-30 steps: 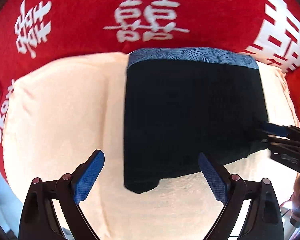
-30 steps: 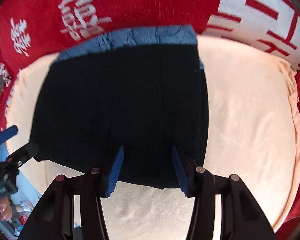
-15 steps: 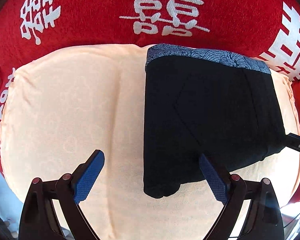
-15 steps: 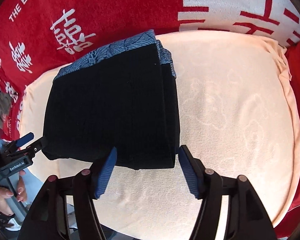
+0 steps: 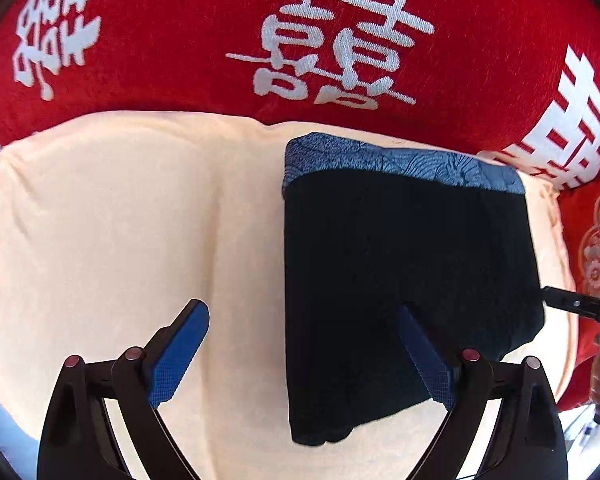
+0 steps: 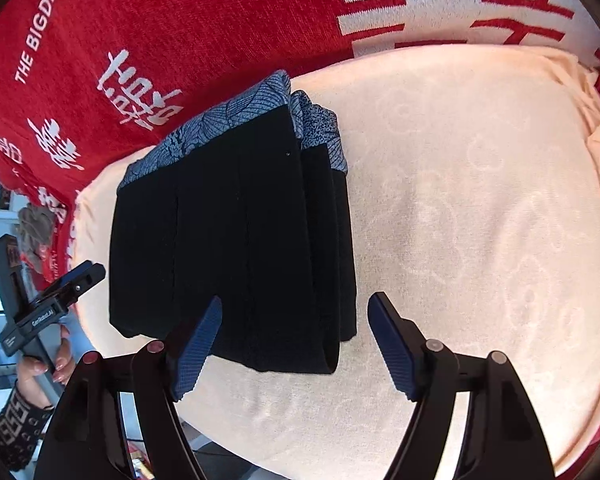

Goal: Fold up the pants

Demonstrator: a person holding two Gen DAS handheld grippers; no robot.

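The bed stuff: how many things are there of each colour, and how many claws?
Black pants: 1
Peach towel: 1
Red blanket: 1
Claws, left claw and right claw, both open: 2
Total: 5

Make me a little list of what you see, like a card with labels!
pants: black pants folded into a stack, blue patterned waistband at the far end
resting on: peach towel
underneath: red blanket with white characters
left claw: open, holding nothing
right claw: open, holding nothing
touching pants: neither claw grips them
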